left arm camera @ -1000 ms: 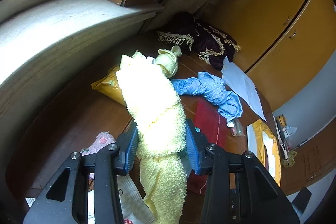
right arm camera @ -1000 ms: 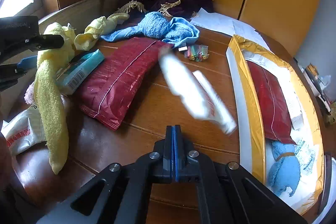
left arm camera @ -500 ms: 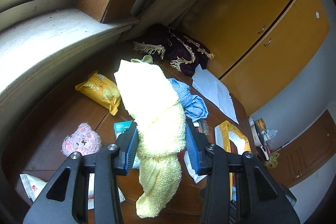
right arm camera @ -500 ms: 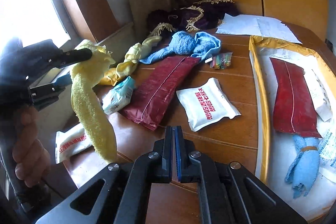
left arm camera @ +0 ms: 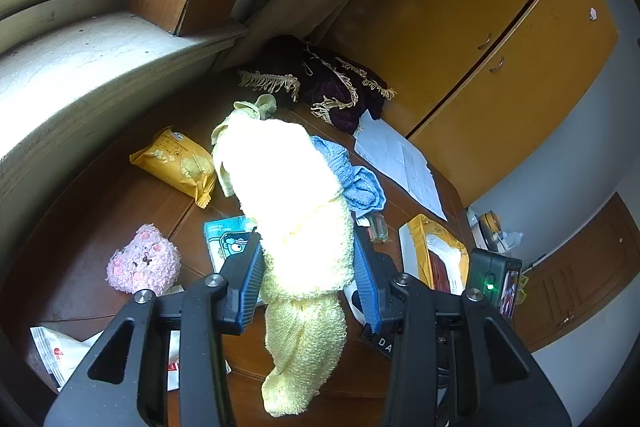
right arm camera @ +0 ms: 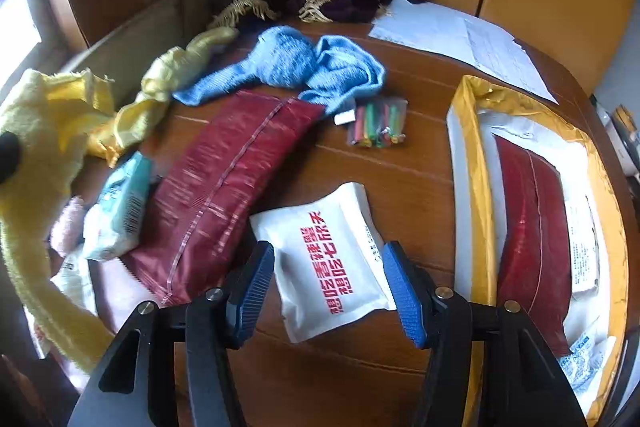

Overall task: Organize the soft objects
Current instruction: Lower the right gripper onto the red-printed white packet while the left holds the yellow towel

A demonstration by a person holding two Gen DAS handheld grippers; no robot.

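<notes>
1. Now the left hand-held gripper (left arm camera: 308, 267) clamps the yellow towel (left arm camera: 296, 227), lifted clear of the desk (right arm camera: 360, 171); keep it pinched until it hangs over the tray (right arm camera: 466, 163).
2. Right hand-held gripper (right arm camera: 328, 287) hovers, jaws spread and empty, over the white packet (right arm camera: 332, 263) beside the tray.
3. Inside the tray: a red pouch (right arm camera: 532, 227) and other packets.

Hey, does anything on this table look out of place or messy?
Yes. The blue towel lies crumpled rather than folded, with one corner draped over the red pouch, and a loose packet of coloured sticks sits beside it.
</notes>
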